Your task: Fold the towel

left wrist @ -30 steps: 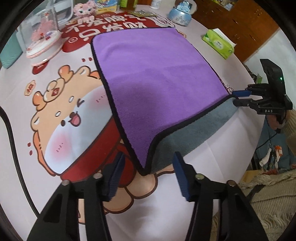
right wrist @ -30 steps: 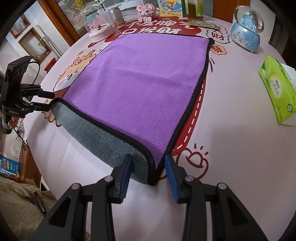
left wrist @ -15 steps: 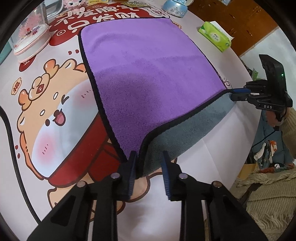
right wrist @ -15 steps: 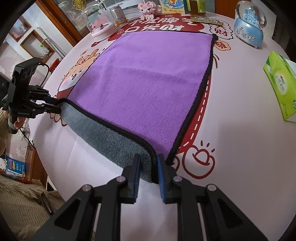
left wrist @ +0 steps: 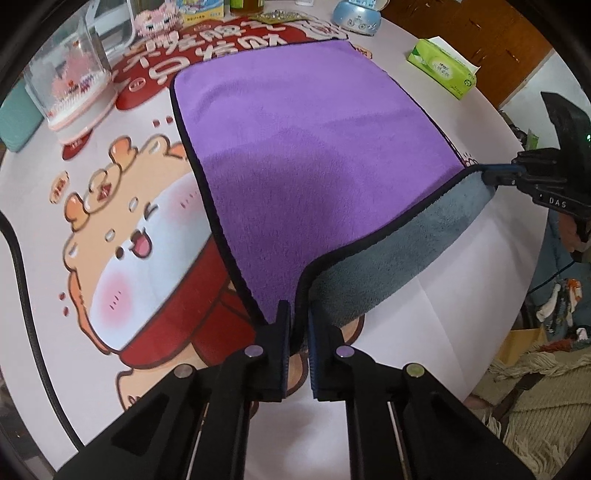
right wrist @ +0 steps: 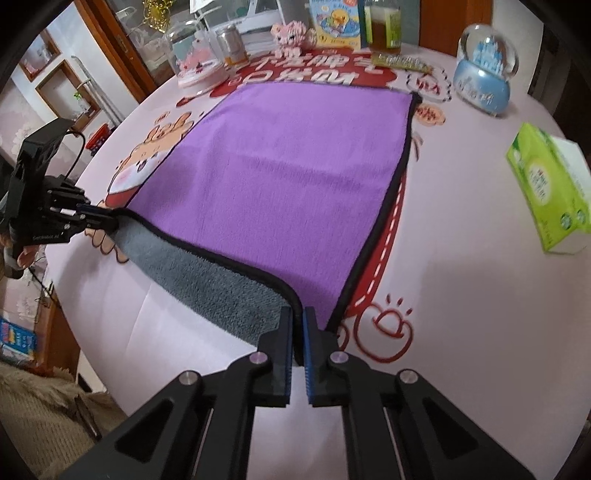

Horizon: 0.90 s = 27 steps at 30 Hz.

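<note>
A purple towel (left wrist: 295, 155) with a black hem and a grey underside lies spread on the round table; it also shows in the right wrist view (right wrist: 295, 177). My left gripper (left wrist: 298, 325) is shut on the towel's near left corner. My right gripper (right wrist: 297, 325) is shut on the near right corner. Both corners are lifted a little, so the near edge curls up and shows a grey strip (left wrist: 399, 258) between them. Each gripper shows in the other's view, the right one (left wrist: 491, 173) at the right edge and the left one (right wrist: 107, 218) at the left edge.
A printed tablecloth (left wrist: 122, 229) with a cartoon animal covers the table. A green tissue pack (right wrist: 550, 192) lies right of the towel. A blue snow globe (right wrist: 484, 77), a clear domed case (left wrist: 70, 81), a pink toy (right wrist: 291, 33) and a jar (right wrist: 384, 26) stand along the far edge.
Both grippers have closed from open onto the towel's two near corners and have lifted them slightly. The grey underside strip shows wider than before.
</note>
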Each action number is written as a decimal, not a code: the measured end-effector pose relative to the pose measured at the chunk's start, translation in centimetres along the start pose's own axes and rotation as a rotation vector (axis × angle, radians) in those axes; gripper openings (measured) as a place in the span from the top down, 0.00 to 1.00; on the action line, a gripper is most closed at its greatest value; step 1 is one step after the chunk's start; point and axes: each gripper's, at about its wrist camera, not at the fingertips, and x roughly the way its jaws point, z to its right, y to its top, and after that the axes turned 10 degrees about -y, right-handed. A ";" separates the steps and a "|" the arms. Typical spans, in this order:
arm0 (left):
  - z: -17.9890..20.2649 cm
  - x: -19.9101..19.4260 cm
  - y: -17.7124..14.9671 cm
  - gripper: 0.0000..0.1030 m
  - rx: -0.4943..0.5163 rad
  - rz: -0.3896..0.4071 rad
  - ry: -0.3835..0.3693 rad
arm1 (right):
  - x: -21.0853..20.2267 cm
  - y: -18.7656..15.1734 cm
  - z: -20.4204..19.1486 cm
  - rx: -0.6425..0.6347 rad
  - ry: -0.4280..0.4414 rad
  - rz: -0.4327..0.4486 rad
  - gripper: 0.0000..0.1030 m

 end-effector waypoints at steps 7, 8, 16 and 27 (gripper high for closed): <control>-0.4 -2.6 2.2 0.94 -0.032 0.085 0.076 | -1.8 2.9 0.5 0.022 -0.074 0.106 0.96; -0.7 -3.1 2.7 0.94 -0.043 0.106 0.087 | -1.9 3.5 0.6 0.025 -0.086 0.120 0.96; -3.5 -5.4 7.2 0.94 -0.152 0.229 0.168 | -2.4 8.6 2.2 0.079 -0.169 0.212 0.96; -6.8 -4.8 15.1 0.94 -0.215 0.307 0.281 | 0.7 16.5 4.6 0.154 -0.275 0.239 0.96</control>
